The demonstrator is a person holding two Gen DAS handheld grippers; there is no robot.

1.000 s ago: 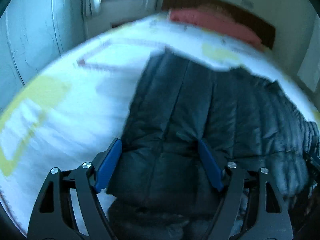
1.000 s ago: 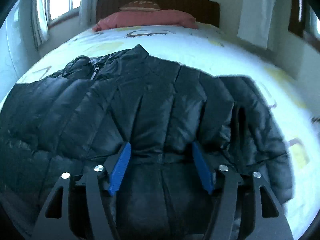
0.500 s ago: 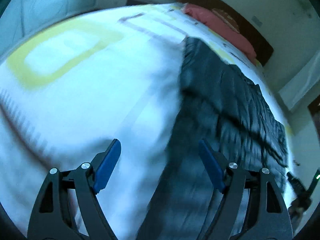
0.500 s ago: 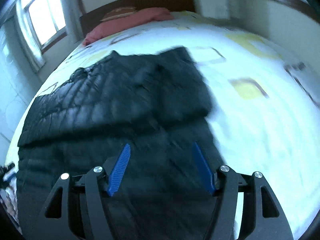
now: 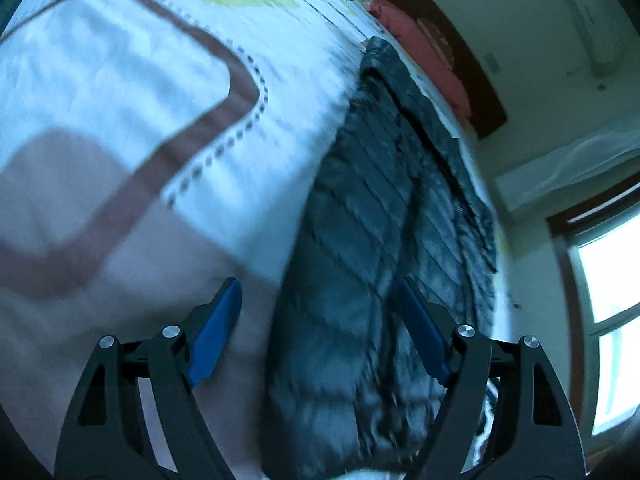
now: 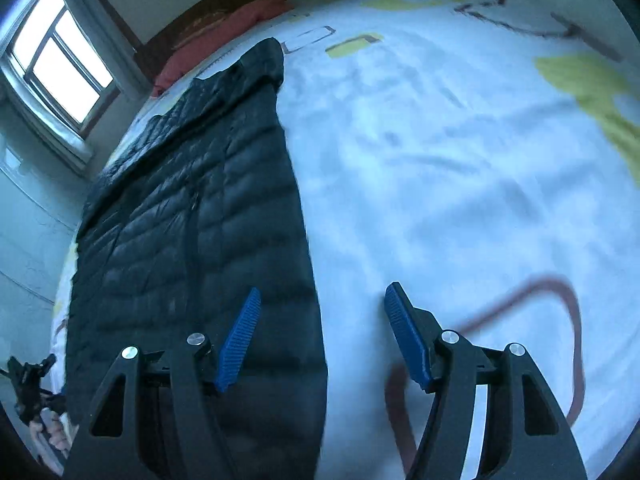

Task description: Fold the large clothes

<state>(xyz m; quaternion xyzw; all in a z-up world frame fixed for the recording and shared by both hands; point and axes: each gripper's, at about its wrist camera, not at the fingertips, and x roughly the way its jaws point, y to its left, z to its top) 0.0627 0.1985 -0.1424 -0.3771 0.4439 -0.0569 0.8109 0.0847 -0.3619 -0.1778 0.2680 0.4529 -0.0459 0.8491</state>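
Left wrist view shows the left gripper (image 5: 318, 322) with its blue fingers (image 5: 214, 334) spread wide apart and nothing pinched between them; the long left edge of the dark quilted jacket (image 5: 360, 264) runs up through the gap, so one finger hangs over the bedspread (image 5: 120, 120) and the other over the padded fabric. From there the jacket stretches away as a narrow folded strip towards its collar end, near a red pillow (image 5: 424, 52) and the dark headboard (image 5: 460, 60). A window (image 5: 608, 280) glows at the right edge.

Right wrist view shows the right gripper (image 6: 320, 332) with its fingers (image 6: 404, 336) likewise apart and empty, straddling the jacket's (image 6: 192, 220) straight right edge: the left finger is above the quilting, the right one above the white bedspread (image 6: 440, 160) with its yellow and brown shapes. The jacket lies flat on the bed, lengthwise towards the pillow (image 6: 224, 32). At the lower left corner the other gripper's black frame and part of a hand (image 6: 48, 432) show beside the jacket's far edge, under a bright window (image 6: 60, 64).
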